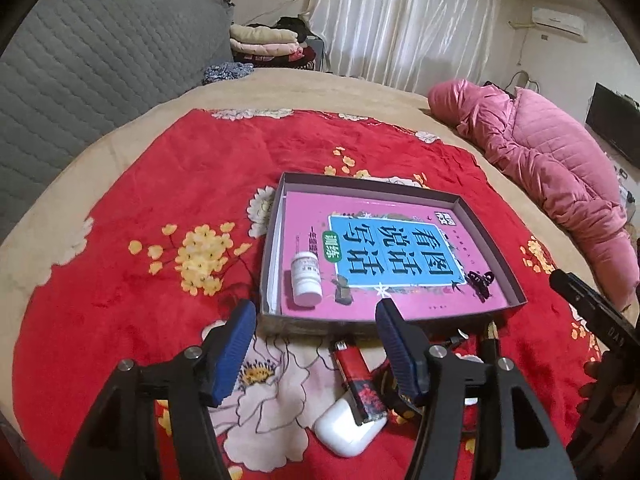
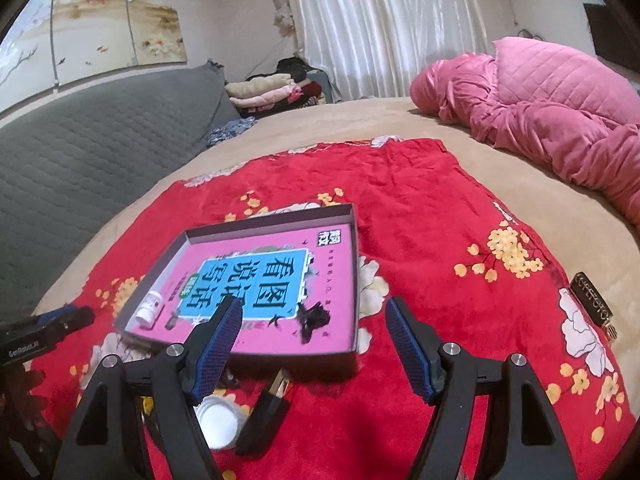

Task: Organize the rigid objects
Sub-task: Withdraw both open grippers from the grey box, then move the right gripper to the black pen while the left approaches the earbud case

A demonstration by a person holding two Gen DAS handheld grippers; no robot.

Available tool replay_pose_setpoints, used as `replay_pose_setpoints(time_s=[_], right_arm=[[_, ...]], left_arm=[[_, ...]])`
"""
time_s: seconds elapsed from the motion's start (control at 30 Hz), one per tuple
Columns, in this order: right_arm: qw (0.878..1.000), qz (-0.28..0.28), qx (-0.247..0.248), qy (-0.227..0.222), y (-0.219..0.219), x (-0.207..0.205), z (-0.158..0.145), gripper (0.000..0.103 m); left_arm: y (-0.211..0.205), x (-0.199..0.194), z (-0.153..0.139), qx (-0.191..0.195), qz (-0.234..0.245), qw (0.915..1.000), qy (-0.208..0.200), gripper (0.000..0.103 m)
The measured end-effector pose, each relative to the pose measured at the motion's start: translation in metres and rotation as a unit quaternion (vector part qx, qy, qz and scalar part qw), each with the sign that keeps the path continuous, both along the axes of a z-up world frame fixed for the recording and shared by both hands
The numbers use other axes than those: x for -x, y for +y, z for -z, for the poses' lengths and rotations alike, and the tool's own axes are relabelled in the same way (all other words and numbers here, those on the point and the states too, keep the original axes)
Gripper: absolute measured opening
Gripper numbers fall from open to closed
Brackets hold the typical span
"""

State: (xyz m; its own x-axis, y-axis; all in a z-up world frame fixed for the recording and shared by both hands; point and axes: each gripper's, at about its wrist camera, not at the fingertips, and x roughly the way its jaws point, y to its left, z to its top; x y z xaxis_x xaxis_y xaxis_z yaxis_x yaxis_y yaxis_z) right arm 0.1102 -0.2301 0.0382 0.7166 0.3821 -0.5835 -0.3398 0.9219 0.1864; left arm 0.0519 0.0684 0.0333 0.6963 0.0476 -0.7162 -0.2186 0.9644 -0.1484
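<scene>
Lying on the red floral blanket point(image 1: 168, 168), the shallow box point(image 1: 505, 255) holds a pink book point(image 1: 320, 208), a white pill bottle point(image 1: 306, 278) at its 7 o'clock corner and a black hair clip point(image 1: 482, 282) at 4 o'clock. Left tool point(image 1: 316, 332) spread wide, holding nothing; below it a red lighter point(image 1: 360, 384) overlaps a white earbud case point(image 1: 340, 428). Right tool point(image 2: 314, 328) also wide and empty, its finger point(image 2: 216, 348) hiding part of a white lid point(image 2: 220, 424). A dark pen-like item point(image 2: 266, 418) beside that is hard to identify. A dark patterned object point(image 2: 592, 300) lies at 3 o'clock, partly cut off.
</scene>
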Motion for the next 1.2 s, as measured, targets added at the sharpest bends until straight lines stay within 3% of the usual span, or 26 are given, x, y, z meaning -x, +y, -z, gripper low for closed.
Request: replay_pose_setpoints(time_s=[0.37,1.2], right_arm=[[0.999,-0.027,0.02,0.004,0.014,0.025,0.004,0.075],[0.997,-0.044,0.032,0.062,0.019,0.048,0.02,0.075]], left_arm=[[-0.004,0.016,0.007,-0.004,0.011,0.9998,0.015,0.062],[-0.027,0.028,0.031,-0.01,0.054,0.9965,0.063,0.062]])
